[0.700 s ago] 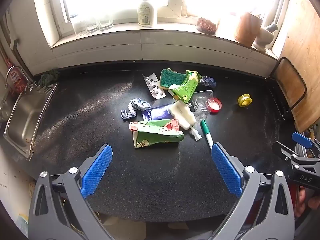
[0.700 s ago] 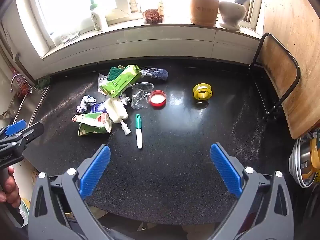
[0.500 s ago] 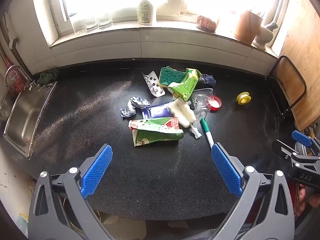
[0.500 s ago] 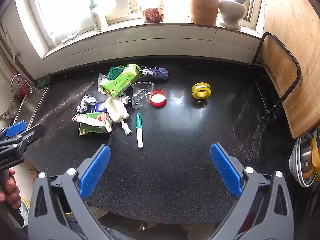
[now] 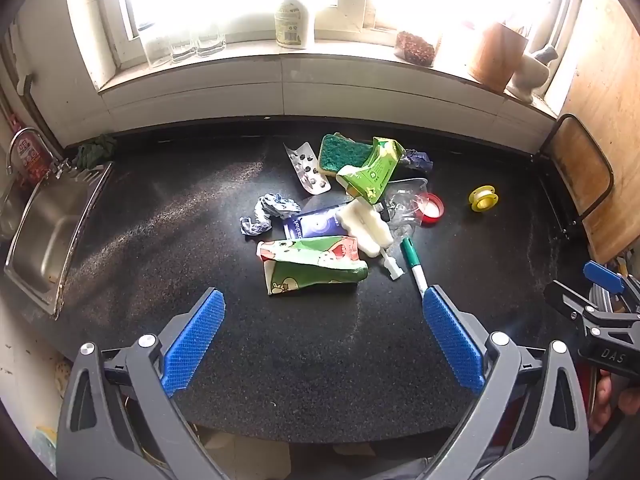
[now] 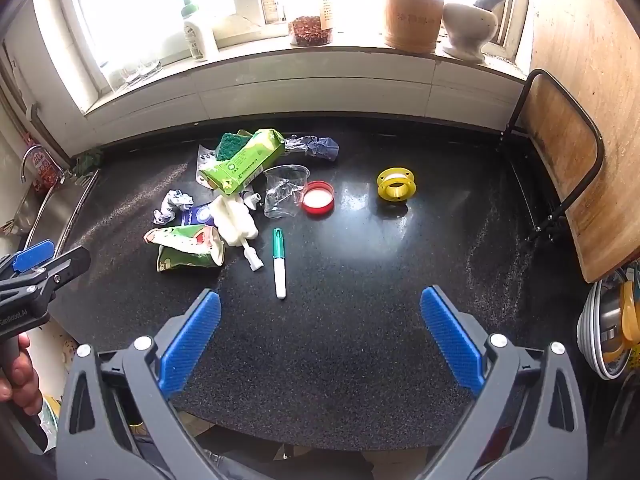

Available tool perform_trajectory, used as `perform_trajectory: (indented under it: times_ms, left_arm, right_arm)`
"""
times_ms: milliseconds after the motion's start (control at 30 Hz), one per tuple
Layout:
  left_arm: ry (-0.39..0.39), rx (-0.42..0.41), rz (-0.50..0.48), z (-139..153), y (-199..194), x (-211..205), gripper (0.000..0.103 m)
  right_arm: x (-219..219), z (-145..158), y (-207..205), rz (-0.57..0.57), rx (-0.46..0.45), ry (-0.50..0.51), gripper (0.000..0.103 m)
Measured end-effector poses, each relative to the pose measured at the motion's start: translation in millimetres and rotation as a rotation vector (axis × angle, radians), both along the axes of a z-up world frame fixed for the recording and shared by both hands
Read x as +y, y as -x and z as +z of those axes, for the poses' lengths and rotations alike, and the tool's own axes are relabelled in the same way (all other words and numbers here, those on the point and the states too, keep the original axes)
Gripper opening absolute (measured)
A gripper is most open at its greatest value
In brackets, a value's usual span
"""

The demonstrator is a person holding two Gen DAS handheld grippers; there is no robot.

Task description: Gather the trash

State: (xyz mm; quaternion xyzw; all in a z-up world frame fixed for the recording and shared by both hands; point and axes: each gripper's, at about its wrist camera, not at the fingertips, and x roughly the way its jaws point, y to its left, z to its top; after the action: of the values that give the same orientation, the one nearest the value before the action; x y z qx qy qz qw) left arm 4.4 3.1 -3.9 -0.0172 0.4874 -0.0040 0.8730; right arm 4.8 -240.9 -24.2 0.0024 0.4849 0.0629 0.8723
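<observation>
- The left gripper (image 5: 322, 344) has its fingers spread wide with nothing between them, hovering above the near part of the black countertop (image 5: 160, 240).
- The right gripper (image 6: 320, 344) is likewise wide apart and empty, above the counter's front edge.
- Over the last fraction of a second almost nothing has changed: the left view has crept slightly so the pile sits a touch lower in frame, and no piece of rubbish has moved.
- That suggests collecting has not started yet; both tools seem to be lining up an approach.
- The trash lies in a cluster toward 12 o'clock from the left gripper: a crushed green carton (image 5: 312, 266) nearest, a second green carton (image 5: 370, 172) farther back, a crumpled wrapper (image 5: 266, 214) at 11 o'clock and a blister pack (image 5: 306, 168) beyond it.
- From the right gripper, the green-capped marker (image 6: 279, 262) lies at 12 o'clock, the red lid (image 6: 318, 197) beyond it, and the yellow spool (image 6: 396, 184) at 1 o'clock, well apart from the pile.
- No bin shows in either view.
</observation>
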Motion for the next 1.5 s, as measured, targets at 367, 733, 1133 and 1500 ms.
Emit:
perform_trajectory:
  times_ms: [367, 733, 1133, 1500]
  left_arm:
    - [-0.001, 0.004, -0.005, -2.1, -2.5, -4.6, 0.097]
    - [0.001, 0.011, -0.007, -4.4, -4.9, -2.7, 0.097]
    - [-0.004, 0.023, -0.025, -10.0, -10.5, 2.7, 0.097]
    - [-0.05, 0.044, -0.237, -51.8, -43.8, 20.5, 0.097]
  right_arm:
    - [0.8, 0.3, -3.1, 0.008, 0.004, 0.005, 0.097]
    - [2.1, -0.7, -5.4, 0.011, 0.009, 0.004, 0.097]
    - [6.5, -6.0, -9.9, 0.023, 0.021, 0.0, 0.097]
    - [29.7, -38.6, -29.9, 0.101, 0.071, -0.009, 0.097]
